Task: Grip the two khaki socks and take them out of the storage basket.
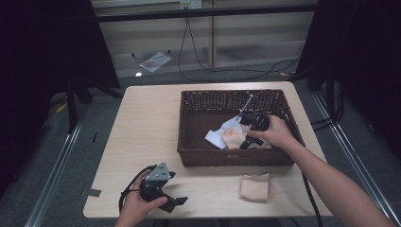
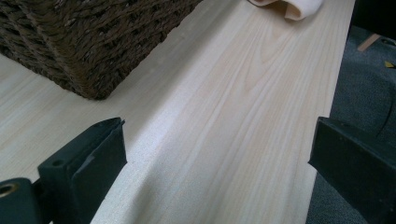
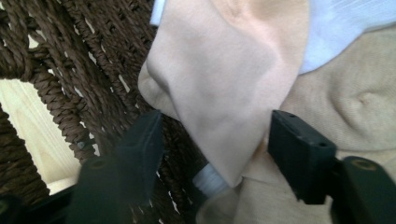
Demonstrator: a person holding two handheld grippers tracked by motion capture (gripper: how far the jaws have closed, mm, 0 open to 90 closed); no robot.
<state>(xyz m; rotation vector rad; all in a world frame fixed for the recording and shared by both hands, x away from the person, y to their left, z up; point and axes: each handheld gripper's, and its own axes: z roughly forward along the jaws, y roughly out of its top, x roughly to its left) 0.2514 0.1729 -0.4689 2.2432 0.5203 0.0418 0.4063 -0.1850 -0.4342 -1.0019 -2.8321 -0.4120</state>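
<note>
Down in the wicker basket (image 1: 189,124), the right gripper (image 3: 215,135) has its jaws half open around a fold of peach cloth (image 3: 224,79), which lies on other cloths without being pinched. Meanwhile the left gripper (image 2: 217,154) rests wide open and empty over the table (image 2: 243,116), near the basket's front corner.

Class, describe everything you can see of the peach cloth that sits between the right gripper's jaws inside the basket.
The peach cloth is soft, plain and matte, bunched into a rounded fold that narrows downward. It lies inside the brown woven basket, near the front wall, on top of a beige cloth and beside a white cloth. The right gripper straddles its lower fold; the jaws are not yet pressing it.
</note>
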